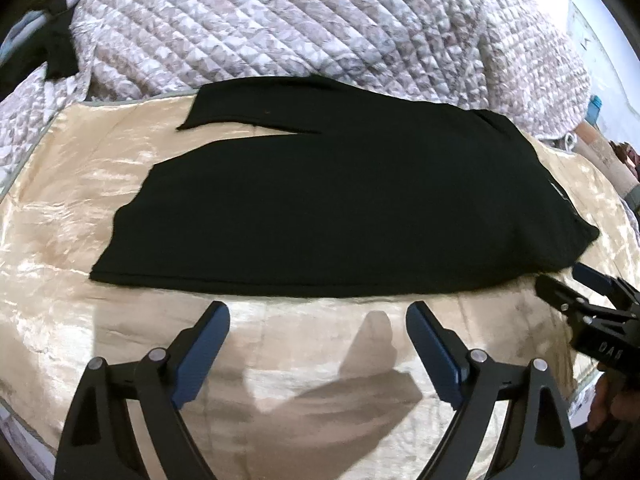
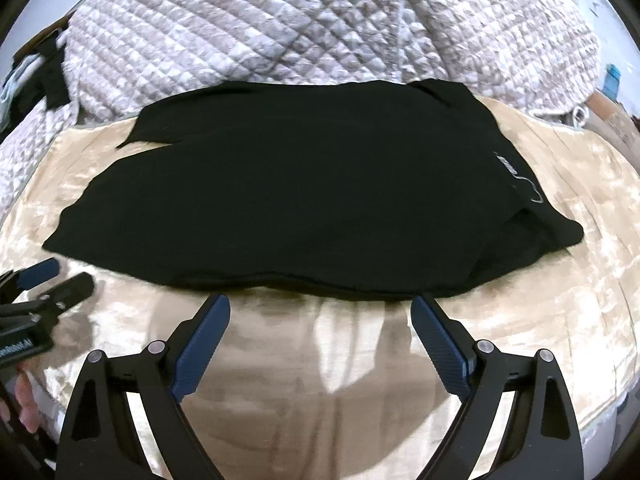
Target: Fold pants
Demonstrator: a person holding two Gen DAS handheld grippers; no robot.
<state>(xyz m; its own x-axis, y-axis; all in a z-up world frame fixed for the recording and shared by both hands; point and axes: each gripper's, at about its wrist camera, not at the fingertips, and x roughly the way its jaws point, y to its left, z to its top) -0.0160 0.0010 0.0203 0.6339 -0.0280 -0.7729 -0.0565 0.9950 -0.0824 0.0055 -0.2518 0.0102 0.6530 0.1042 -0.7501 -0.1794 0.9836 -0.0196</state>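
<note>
Both sets of tongs I'm running gape wide, gripping nothing: left tongs (image 1: 318,316) and right tongs (image 2: 320,310) hover low in frame, just short of the black pants (image 1: 340,208) spread mid-frame on the tan blanket (image 1: 60,200).

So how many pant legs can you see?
2: near leg lies across the cream blanket, far leg beside the quilt. Both point left.
</note>
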